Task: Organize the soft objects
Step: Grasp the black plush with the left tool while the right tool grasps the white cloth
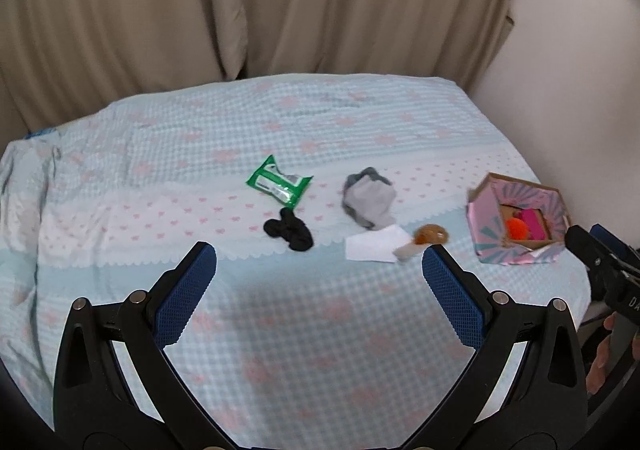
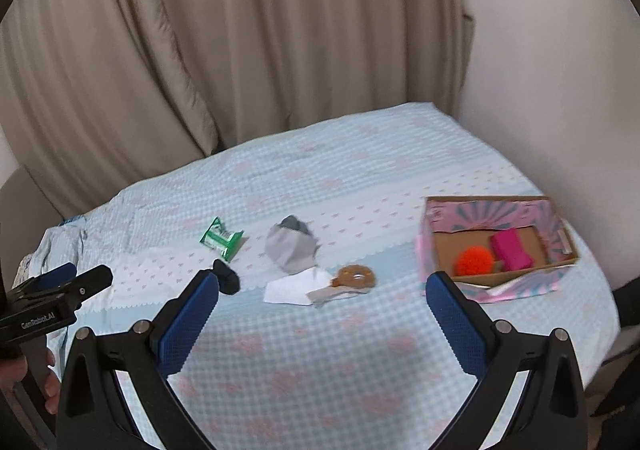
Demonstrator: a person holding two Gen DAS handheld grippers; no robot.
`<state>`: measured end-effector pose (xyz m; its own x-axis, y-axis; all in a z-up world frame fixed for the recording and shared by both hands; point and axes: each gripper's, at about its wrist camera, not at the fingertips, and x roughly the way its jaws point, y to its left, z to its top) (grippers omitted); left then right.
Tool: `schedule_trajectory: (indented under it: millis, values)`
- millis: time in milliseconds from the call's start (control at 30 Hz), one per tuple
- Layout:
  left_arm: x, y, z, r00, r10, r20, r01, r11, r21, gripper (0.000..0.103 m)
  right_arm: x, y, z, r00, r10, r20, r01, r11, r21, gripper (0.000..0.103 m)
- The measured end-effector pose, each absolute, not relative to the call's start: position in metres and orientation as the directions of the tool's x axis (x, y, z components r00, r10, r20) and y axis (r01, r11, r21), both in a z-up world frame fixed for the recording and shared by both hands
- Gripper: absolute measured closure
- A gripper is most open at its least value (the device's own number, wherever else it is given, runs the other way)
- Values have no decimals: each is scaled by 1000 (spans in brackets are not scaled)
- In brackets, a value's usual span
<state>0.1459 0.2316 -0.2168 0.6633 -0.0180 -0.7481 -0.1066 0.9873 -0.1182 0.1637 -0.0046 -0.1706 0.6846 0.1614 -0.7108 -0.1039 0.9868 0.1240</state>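
On the bed lie a green wipes pack (image 1: 279, 184) (image 2: 221, 238), a black sock (image 1: 289, 229) (image 2: 227, 276), a grey sock (image 1: 369, 197) (image 2: 291, 245), a white tissue (image 1: 374, 245) (image 2: 291, 288) and a brown tape roll (image 1: 430, 234) (image 2: 355, 277). A pink patterned box (image 1: 484, 228) (image 2: 440, 216) at the right holds an orange pom-pom (image 1: 516, 229) (image 2: 475, 261) and a pink block (image 1: 534, 224) (image 2: 512, 250). My left gripper (image 1: 320, 264) is open and empty above the near bed. My right gripper (image 2: 322, 294) is open and empty, its right finger near the box.
The bed has a light blue sheet with pink bows (image 1: 300, 322) (image 2: 320, 362). Beige curtains (image 1: 240, 2) (image 2: 240, 30) hang behind it. A white wall (image 2: 540, 50) is at the right. A crumpled cloth (image 1: 24, 190) lies at the bed's left edge.
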Motion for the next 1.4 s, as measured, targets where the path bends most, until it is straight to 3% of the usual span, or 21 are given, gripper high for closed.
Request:
schedule_trajectory:
  millis: [500, 667, 867, 1033, 1100, 1200, 1400]
  values:
    - [254, 252, -403, 593, -23, -805, -115, 987, -113, 3, 285, 57, -347, 618, 252, -744, -206, 966, 156, 0]
    - [286, 250, -445, 563, -22, -826, -108, 989, -99, 12, 318, 66, -386, 599, 259, -758, -235, 961, 143, 7]
    - [313, 247, -479, 538, -19, -842, -98, 992, -85, 15, 345, 74, -425, 571, 256, -780, -254, 959, 129, 10]
    - [322, 246, -487, 536, 12, -844, -104, 993, -52, 40, 358, 83, -444, 541, 254, -802, -288, 952, 106, 45]
    - [323, 247, -486, 537, 26, -843, -110, 993, -40, 60, 357, 84, -444, 538, 255, -803, -295, 950, 104, 55]
    - [322, 253, -485, 538, 9, -843, -114, 991, -62, 79, 351, 85, -442, 541, 248, -804, -299, 950, 92, 72]
    - [318, 259, -479, 548, -17, -836, -113, 989, -95, 86, 339, 85, -432, 552, 248, -796, -298, 950, 89, 86]
